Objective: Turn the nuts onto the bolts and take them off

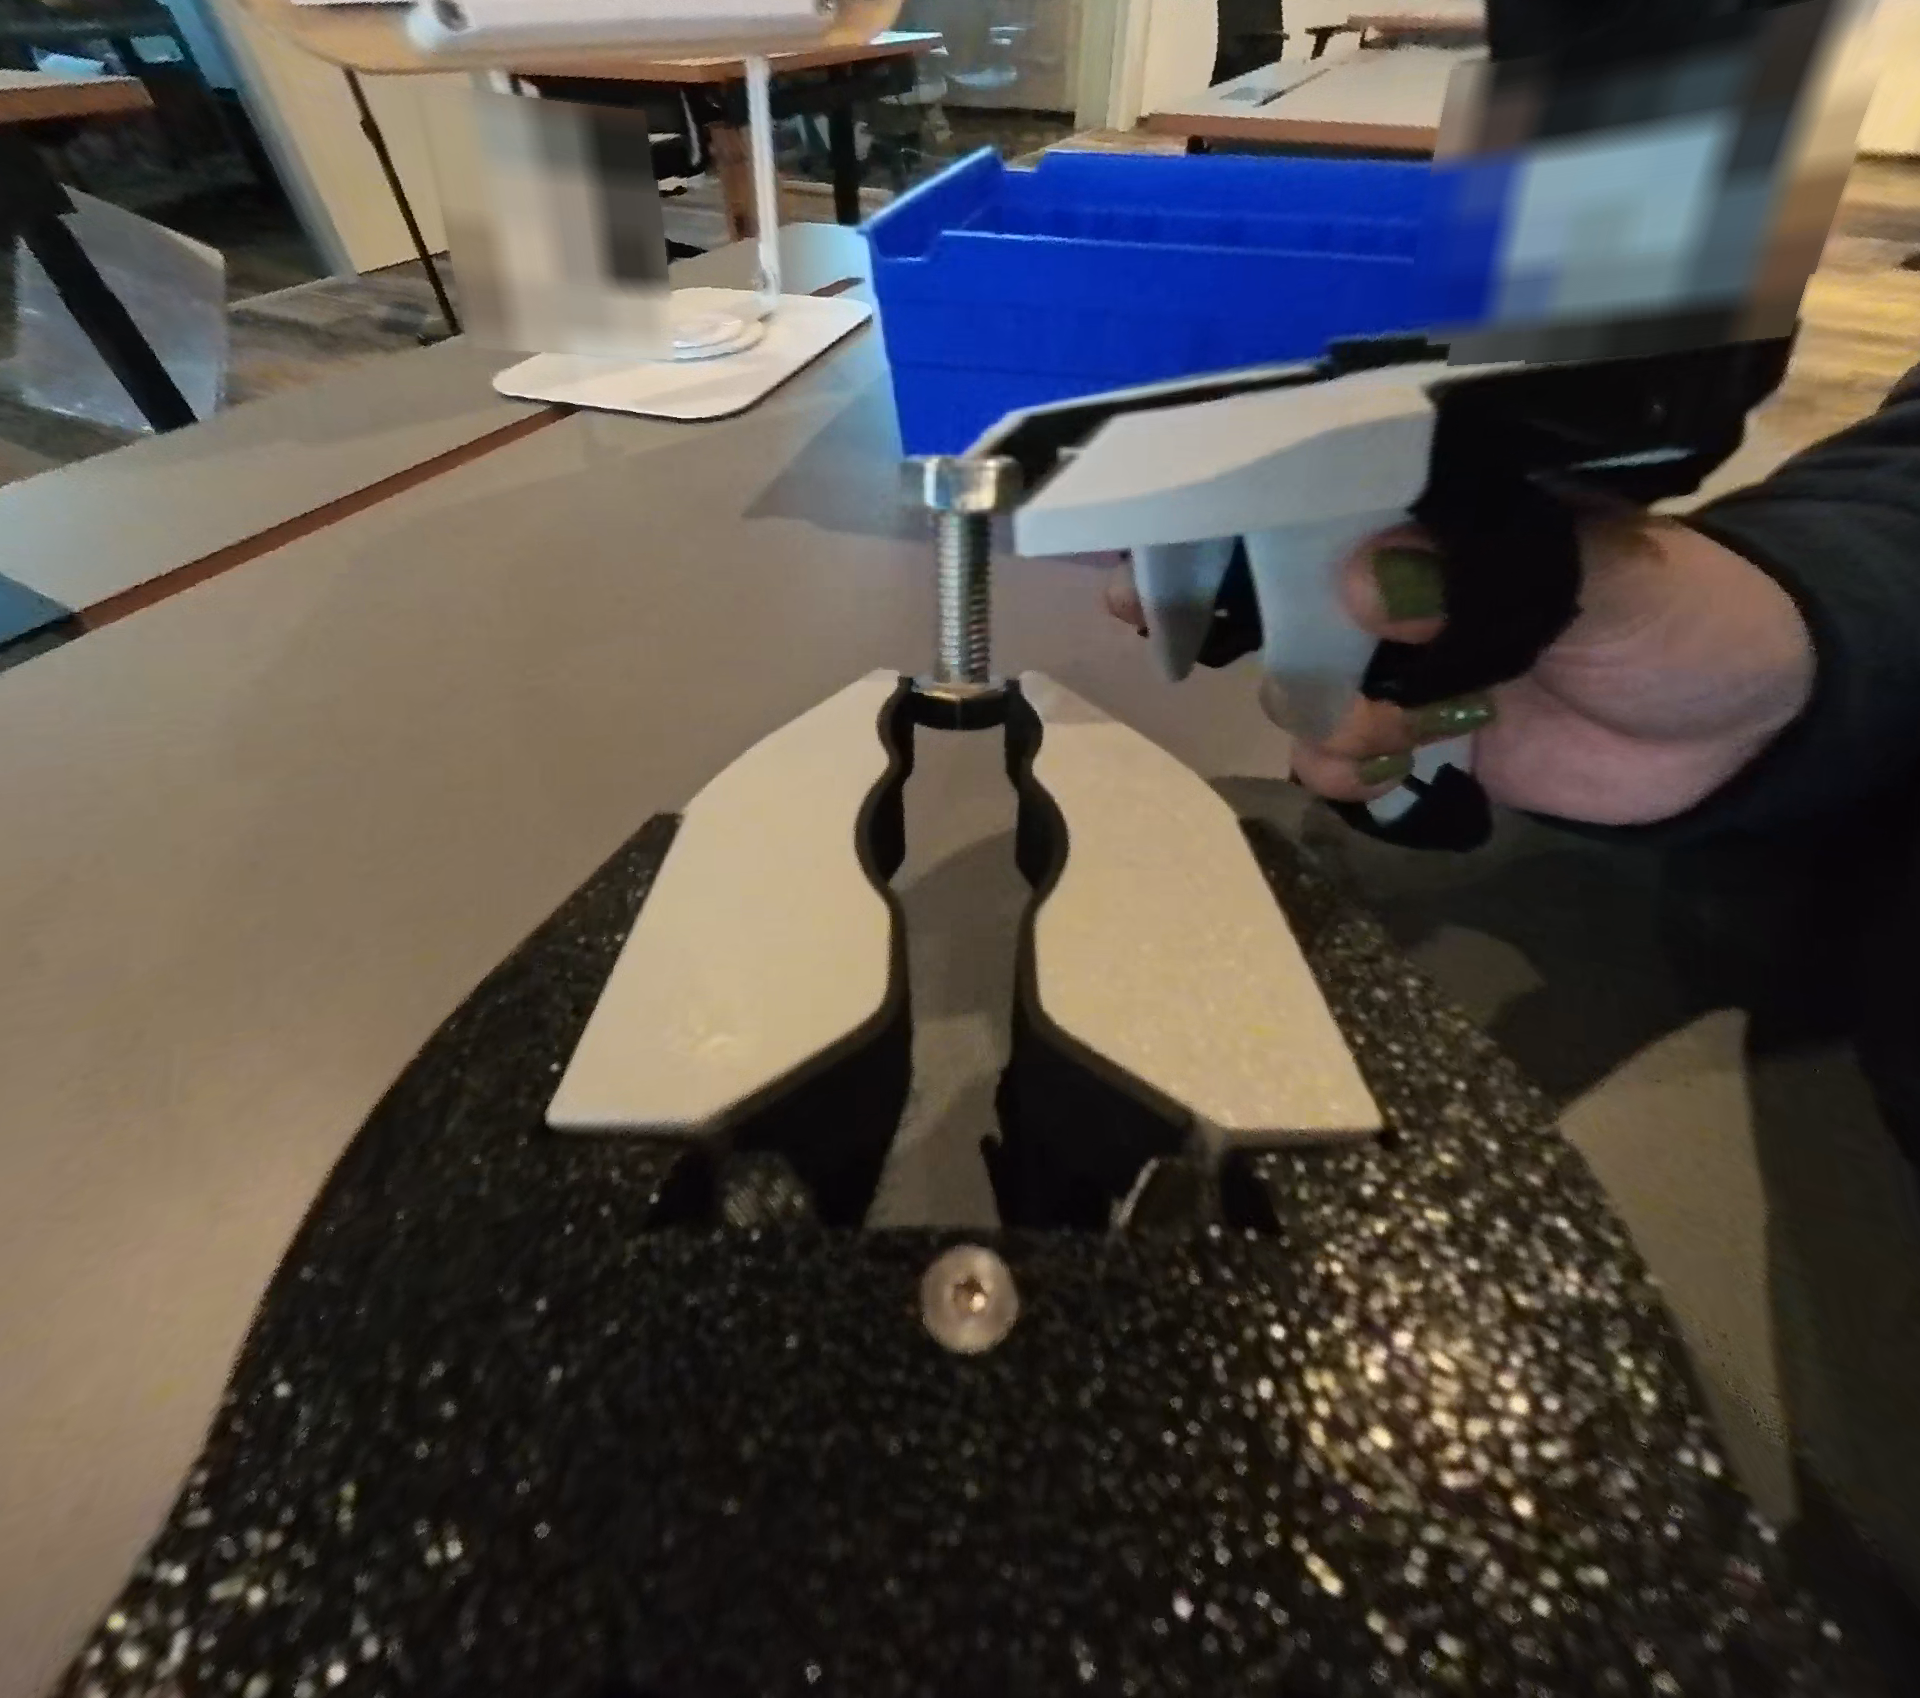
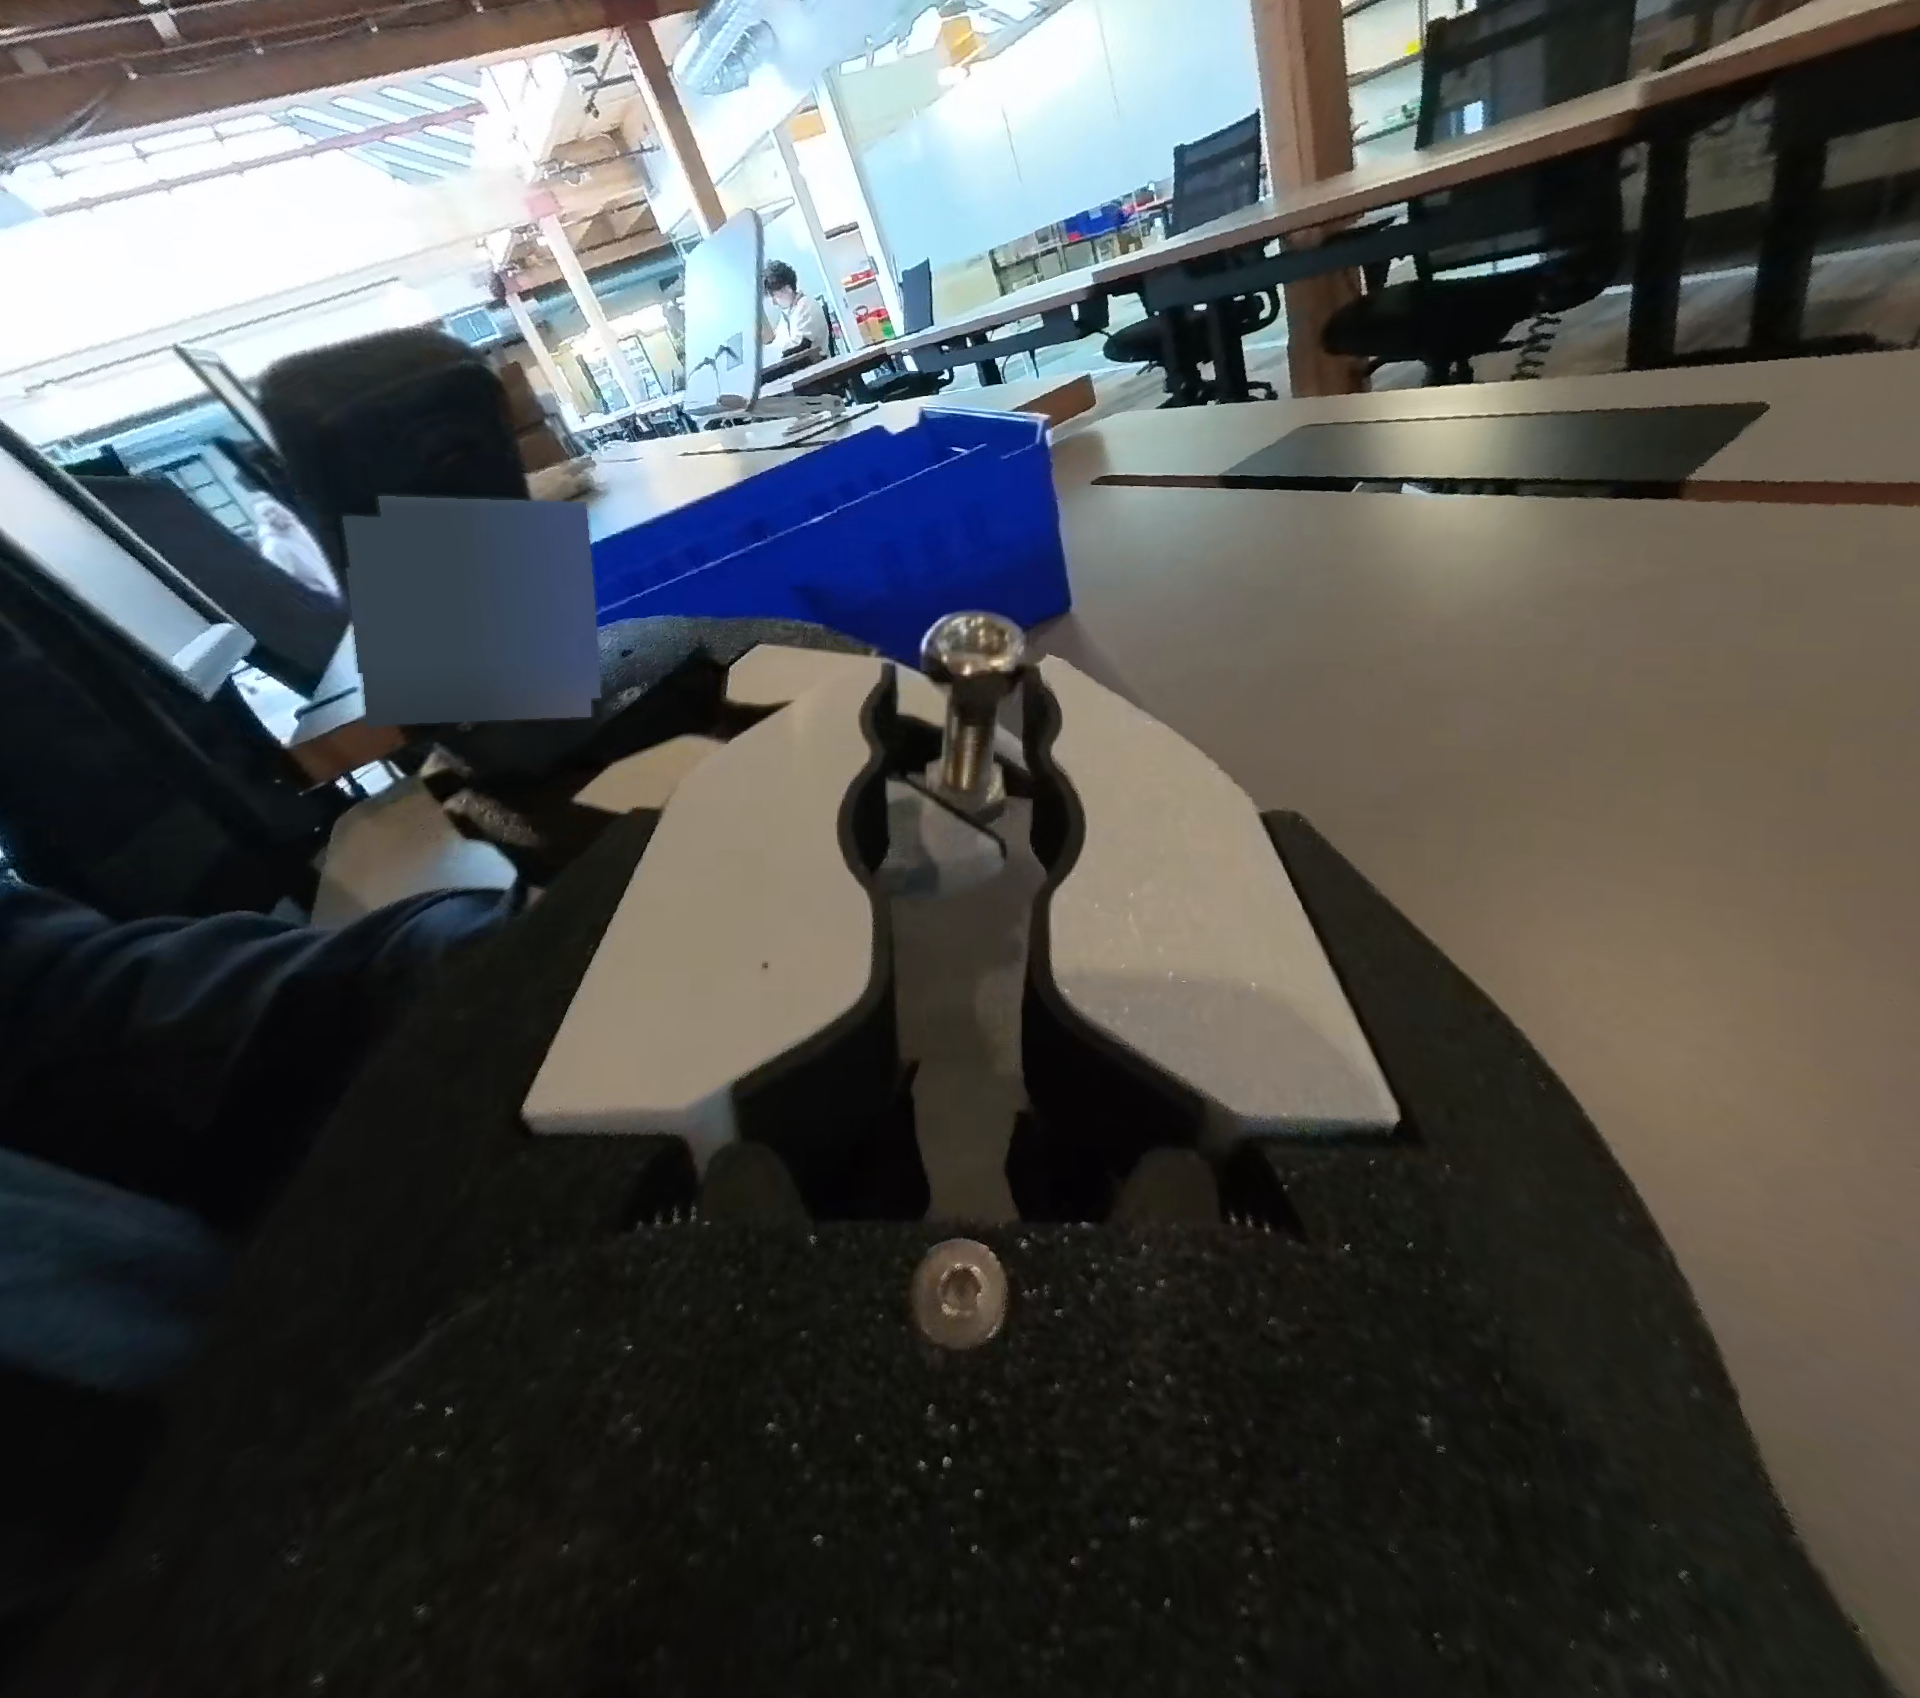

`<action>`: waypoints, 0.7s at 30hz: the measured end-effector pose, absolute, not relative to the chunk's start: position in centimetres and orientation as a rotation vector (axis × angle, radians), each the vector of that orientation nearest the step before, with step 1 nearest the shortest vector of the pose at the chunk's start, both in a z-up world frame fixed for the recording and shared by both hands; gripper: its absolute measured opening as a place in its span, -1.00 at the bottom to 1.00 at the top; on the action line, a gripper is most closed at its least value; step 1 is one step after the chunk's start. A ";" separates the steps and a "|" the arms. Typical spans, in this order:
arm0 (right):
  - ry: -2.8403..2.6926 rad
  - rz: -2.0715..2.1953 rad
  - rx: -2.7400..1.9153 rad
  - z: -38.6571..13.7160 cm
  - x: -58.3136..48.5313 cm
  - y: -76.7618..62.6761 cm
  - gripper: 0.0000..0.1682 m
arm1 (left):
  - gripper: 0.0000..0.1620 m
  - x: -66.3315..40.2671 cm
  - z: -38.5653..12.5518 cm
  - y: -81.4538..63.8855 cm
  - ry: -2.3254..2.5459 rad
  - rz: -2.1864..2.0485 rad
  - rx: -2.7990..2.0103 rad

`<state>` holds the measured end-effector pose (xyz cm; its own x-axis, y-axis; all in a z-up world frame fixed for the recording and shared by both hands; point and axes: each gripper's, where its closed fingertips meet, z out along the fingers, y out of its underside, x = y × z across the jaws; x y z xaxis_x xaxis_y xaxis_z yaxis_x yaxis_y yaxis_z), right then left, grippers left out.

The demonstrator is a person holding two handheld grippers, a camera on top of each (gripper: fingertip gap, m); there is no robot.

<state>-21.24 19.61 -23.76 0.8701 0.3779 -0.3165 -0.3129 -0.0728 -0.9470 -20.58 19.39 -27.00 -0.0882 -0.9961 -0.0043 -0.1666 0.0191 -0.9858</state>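
Bolt (image 1: 961,578) upright above grey table (image 1: 312,765), just in front of blue bin (image 1: 1091,277). Head up, threaded shank down.

Left gripper (image 1: 958,706) pinching nut (image 1: 956,692) at bolt's lower end; fingertips (image 1: 831,713) closed on nut's sides, nut sitting on the threads near the tip.

Right gripper (image 1: 997,476) in from right of bolt, clamped on bolt head; fingers (image 1: 1195,485) level, roughly square to shank. Gloved hand (image 1: 1558,672) on its handle, right of bolt.

Right wrist view: same bolt (image 2: 971,703) between right gripper (image 2: 961,692) tips, head nearest tips, nut (image 2: 961,788) lower on shank. Left gripper (image 2: 935,801) partly visible under the nut, mostly hidden behind right fingers.

Bin (image 2: 831,536) behind bolt. Instruction board on white stand (image 1: 686,360) behind and left of bolt, on table edge.
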 end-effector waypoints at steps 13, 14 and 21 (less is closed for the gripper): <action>-0.271 0.608 -1.443 -22.7 -22.2 19.5 -0.33 | -0.80 -20.8 -26.6 17.5 1.473 -1.447 -1.227; -0.309 0.626 -1.444 -22.8 -22.7 19.3 -0.36 | -0.80 -20.8 -26.7 17.5 1.474 -1.443 -1.226; -0.358 0.658 -1.444 -23.8 -22.1 18.4 -0.44 | -0.80 -21.2 -26.7 19.6 1.400 -1.420 -1.277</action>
